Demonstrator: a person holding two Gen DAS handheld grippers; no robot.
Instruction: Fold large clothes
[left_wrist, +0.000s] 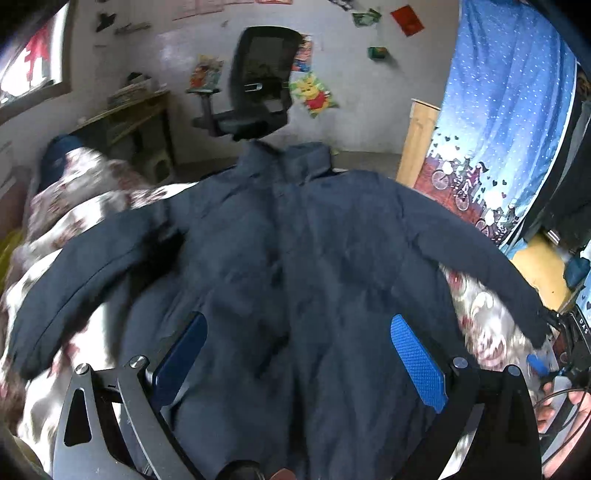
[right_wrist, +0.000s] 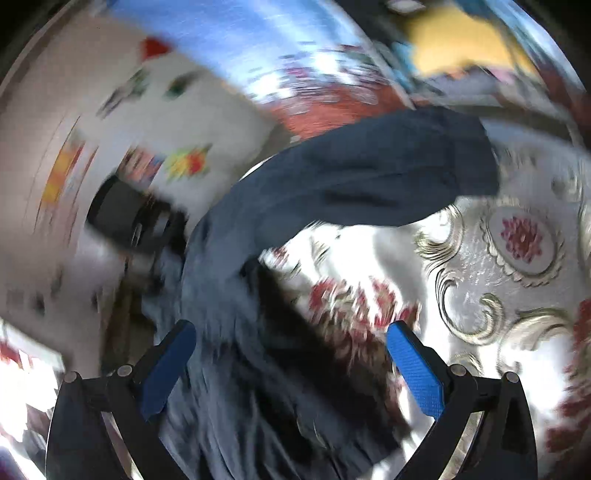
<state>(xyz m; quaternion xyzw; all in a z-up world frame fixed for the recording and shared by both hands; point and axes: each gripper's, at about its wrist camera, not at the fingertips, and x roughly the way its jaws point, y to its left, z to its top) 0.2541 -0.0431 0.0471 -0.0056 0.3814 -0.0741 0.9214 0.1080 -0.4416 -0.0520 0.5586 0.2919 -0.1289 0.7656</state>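
Note:
A large dark navy jacket (left_wrist: 295, 236) lies spread front-up on a floral bedspread (left_wrist: 74, 206), collar far, both sleeves out to the sides. My left gripper (left_wrist: 299, 328) is open and empty above the jacket's lower body. My right gripper (right_wrist: 291, 334) is open and empty over the jacket's right side (right_wrist: 236, 295); its right sleeve (right_wrist: 376, 173) stretches across the bedspread (right_wrist: 517, 266) ahead. The right wrist view is motion-blurred. The right gripper's blue pad (left_wrist: 537, 363) and a hand show at the right edge of the left wrist view.
A black office chair (left_wrist: 255, 85) stands beyond the bed's far edge, by a wall with stickers. A wooden desk (left_wrist: 129, 114) is at far left. A blue patterned curtain (left_wrist: 498, 129) and a wooden post (left_wrist: 417, 144) are at the right.

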